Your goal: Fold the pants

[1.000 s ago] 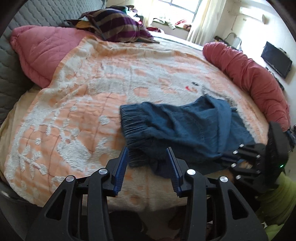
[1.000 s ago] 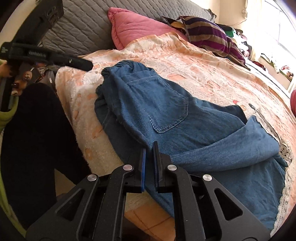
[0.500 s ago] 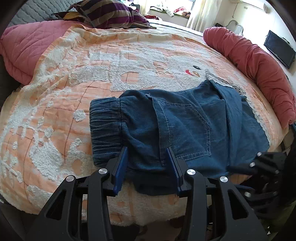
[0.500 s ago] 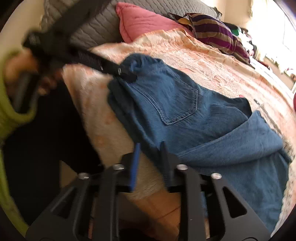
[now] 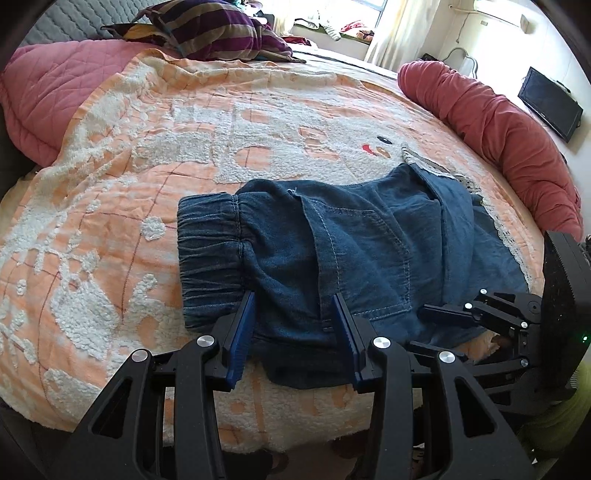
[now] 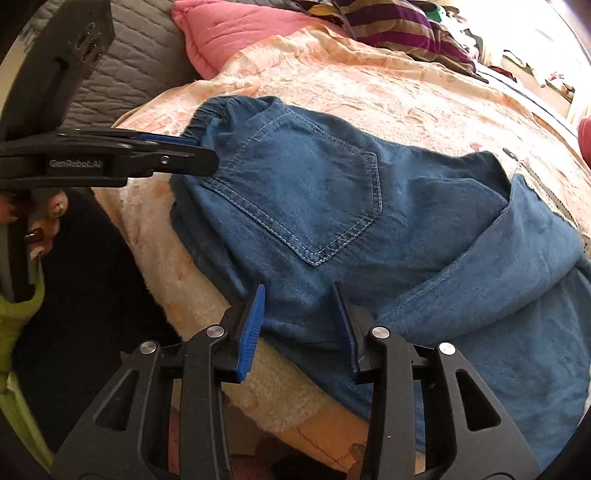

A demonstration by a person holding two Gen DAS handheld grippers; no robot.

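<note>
Blue denim pants lie folded on the orange and white bedspread, elastic waistband to the left, back pocket up. They also show in the right wrist view. My left gripper is open, its jaws astride the near edge of the pants by the waistband. It also shows at the left of the right wrist view. My right gripper is open over the near edge of the pants below the pocket. It also shows at the right of the left wrist view.
A pink pillow and a striped blanket lie at the head of the bed. A red bolster runs along the far right side. The bed's near edge lies just below the grippers. A monitor stands by the wall.
The right gripper has opened and let go of the pants. The pants now lie flatter on the bed, pocket up. The left gripper has stayed open at the waistband edge.
</note>
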